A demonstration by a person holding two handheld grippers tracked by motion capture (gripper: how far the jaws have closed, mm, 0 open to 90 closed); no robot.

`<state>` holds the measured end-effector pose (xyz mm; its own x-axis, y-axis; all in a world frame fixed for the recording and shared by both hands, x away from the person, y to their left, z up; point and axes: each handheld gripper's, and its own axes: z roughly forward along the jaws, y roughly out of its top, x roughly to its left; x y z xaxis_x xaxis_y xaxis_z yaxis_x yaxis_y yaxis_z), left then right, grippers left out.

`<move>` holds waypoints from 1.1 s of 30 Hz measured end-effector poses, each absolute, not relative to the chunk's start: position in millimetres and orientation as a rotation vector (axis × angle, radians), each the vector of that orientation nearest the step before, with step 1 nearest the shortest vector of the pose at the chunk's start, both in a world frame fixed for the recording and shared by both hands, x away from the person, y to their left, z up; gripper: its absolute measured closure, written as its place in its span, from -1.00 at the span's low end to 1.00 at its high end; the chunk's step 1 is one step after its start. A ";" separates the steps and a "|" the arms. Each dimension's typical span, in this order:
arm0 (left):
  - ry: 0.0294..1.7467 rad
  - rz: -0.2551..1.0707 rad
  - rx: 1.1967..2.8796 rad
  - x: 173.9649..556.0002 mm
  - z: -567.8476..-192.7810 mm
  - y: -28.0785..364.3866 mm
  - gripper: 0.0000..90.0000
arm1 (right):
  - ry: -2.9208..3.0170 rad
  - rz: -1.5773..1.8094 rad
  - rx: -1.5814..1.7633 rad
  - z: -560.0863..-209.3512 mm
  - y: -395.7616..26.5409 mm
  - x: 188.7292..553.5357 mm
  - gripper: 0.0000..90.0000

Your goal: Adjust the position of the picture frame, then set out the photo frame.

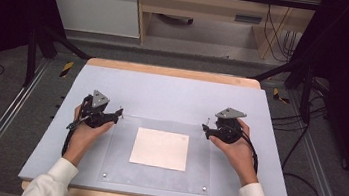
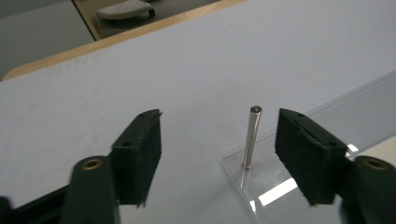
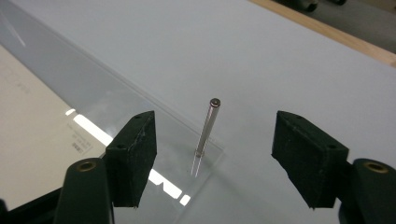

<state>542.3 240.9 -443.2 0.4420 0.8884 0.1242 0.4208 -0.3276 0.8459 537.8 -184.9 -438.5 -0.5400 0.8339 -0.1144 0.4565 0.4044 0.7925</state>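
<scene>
A clear acrylic sheet (image 1: 121, 147) lies on the grey mat, and a white paper (image 1: 160, 148) rests under or on its middle. A thin metal pin stands upright at each far corner of the sheet. The left pin (image 2: 252, 137) rises between the jaws of my left gripper (image 2: 218, 156), which is open and not touching it. My left gripper (image 1: 119, 113) sits at the sheet's far left corner. The right pin (image 3: 207, 127) stands between the jaws of my right gripper (image 3: 215, 156), also open with gaps on both sides. My right gripper (image 1: 206, 124) is at the far right corner.
The grey mat (image 1: 173, 95) covers a wooden table (image 1: 170, 71). Two small screws mark the sheet's near corners (image 1: 103, 175). Black frame bars and cables stand beyond the table's sides.
</scene>
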 end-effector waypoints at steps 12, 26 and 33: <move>1.086 0.742 1.858 536.1 -433.6 228.7 -0.73 | 1.976 1.015 1.172 -429.8 -180.1 522.8 -0.61; 1.090 0.795 1.881 527.3 -441.4 214.4 -0.05 | 1.982 0.944 1.168 -437.6 -173.4 523.8 0.17; 1.115 0.809 1.888 527.6 -446.1 208.1 0.13 | 2.017 0.943 1.171 -444.6 -164.8 534.0 0.43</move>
